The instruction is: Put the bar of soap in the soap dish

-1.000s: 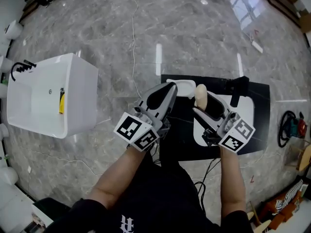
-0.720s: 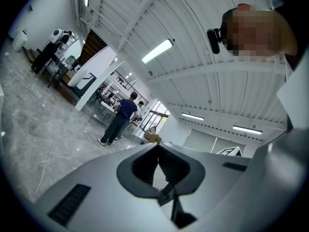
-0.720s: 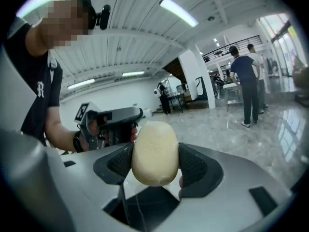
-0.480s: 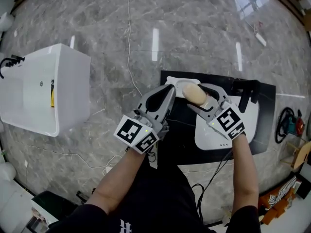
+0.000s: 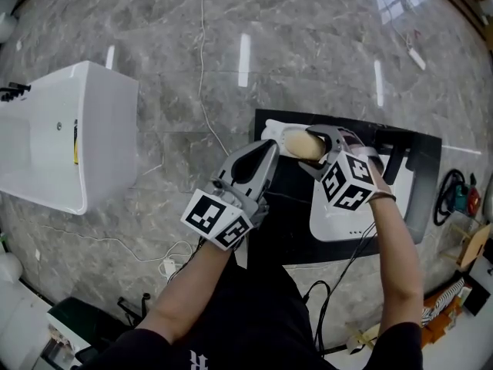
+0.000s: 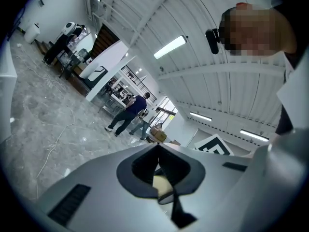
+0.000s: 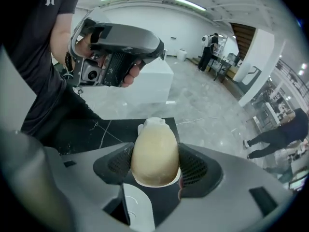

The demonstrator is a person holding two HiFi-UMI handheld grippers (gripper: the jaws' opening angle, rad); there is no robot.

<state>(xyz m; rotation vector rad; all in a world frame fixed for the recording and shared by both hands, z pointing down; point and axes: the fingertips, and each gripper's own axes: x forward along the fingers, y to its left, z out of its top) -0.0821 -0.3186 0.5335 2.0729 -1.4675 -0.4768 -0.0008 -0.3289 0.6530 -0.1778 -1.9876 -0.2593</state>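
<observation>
soap dish (image 5: pixel 271 130): mostly covered by bar of soap (image 5: pixel 302 143); only a white rim showing, at the far left corner of black mat (image 5: pixel 286 206); contact between soap and dish not readable. pale patch (image 6: pixel 161 182) behind the closed tips of left gripper (image 5: pixel 266 151): too small to identify. bar of soap: oval, cream; long axis in line with the jaws of right gripper (image 5: pixel 313 150), lying crosswise in the head view, free end toward the dish. right jaws: narrow, clamped on the soap's two flanks. left jaws: tips together, nothing between them, just beside the dish.
</observation>
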